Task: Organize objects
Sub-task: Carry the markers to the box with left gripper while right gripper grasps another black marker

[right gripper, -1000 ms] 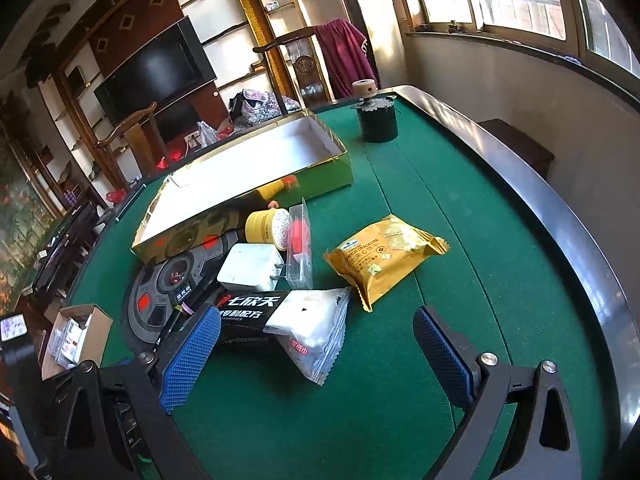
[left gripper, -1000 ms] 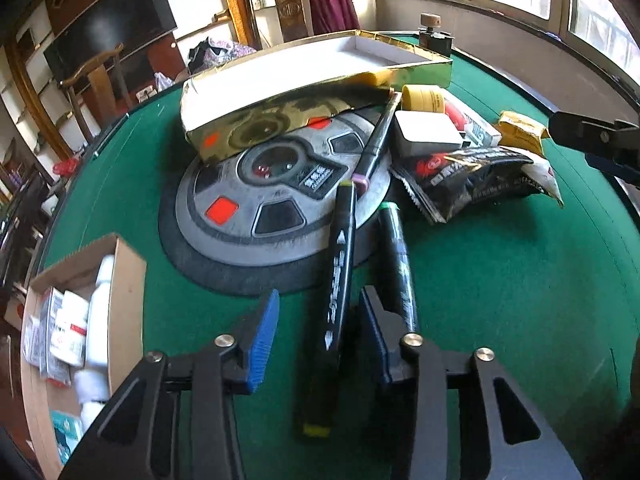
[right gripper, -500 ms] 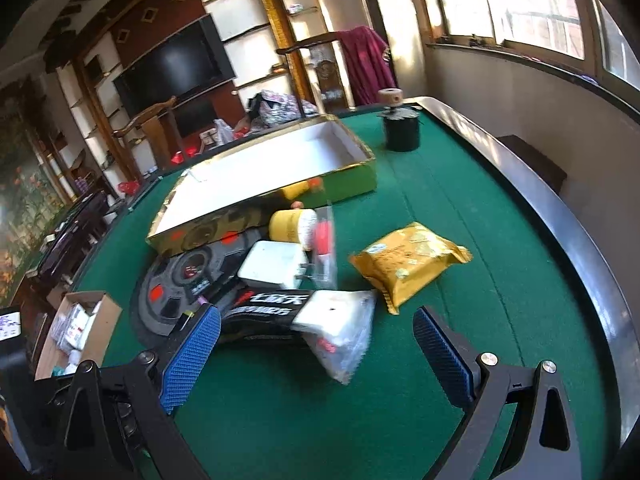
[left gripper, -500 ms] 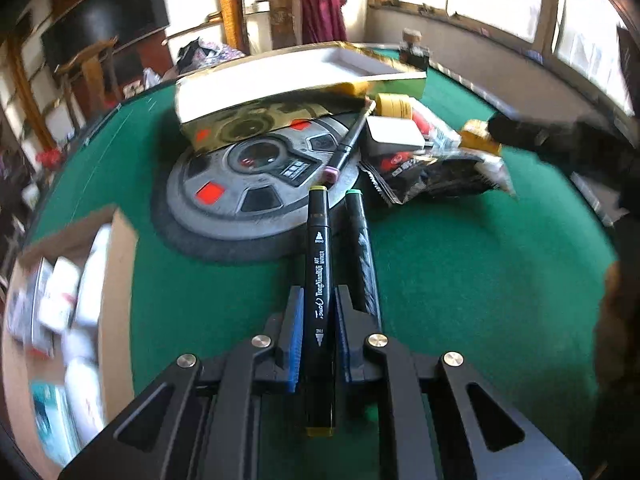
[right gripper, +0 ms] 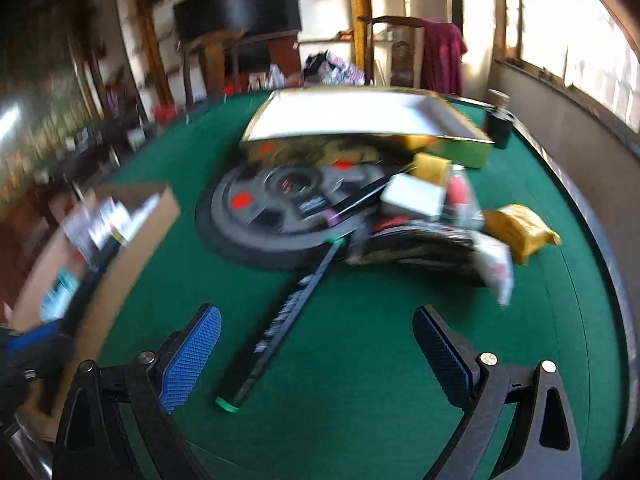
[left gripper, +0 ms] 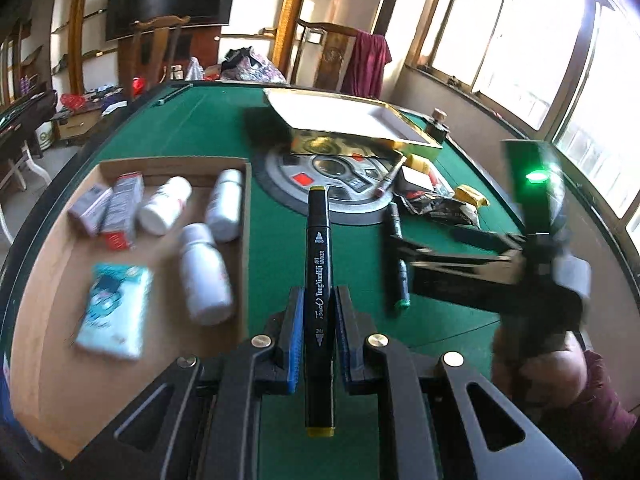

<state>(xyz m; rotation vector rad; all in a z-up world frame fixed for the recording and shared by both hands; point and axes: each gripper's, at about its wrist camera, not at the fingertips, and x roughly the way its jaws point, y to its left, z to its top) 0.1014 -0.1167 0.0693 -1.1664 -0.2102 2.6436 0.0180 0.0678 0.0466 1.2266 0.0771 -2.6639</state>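
My left gripper [left gripper: 318, 300] is shut on a black marker with yellow ends [left gripper: 319, 264], held above the green table. Left of it lies the cardboard box [left gripper: 52, 312] with white bottles [left gripper: 204, 276] and small packs. A second black marker with green ends [right gripper: 288, 316] lies on the felt; my right gripper [right gripper: 316, 320] hovers open over it, pads wide on either side, not touching. That green marker [left gripper: 396, 256] also shows in the left wrist view beside the right gripper's black frame [left gripper: 472, 264].
A round grey mat [right gripper: 276, 216] lies mid-table with a third marker [left gripper: 390, 174] across it. Behind stands a gold box with white inside [right gripper: 360, 120]. Snack packets, a white block [right gripper: 412, 196], yellow tape roll [right gripper: 430, 166] and yellow pouch [right gripper: 520, 230] crowd the right.
The left jaws closed on the yellow-ended marker, lifted it and swung left toward the cardboard box. The right gripper moved left, from over the snack packets to over the green-ended marker.
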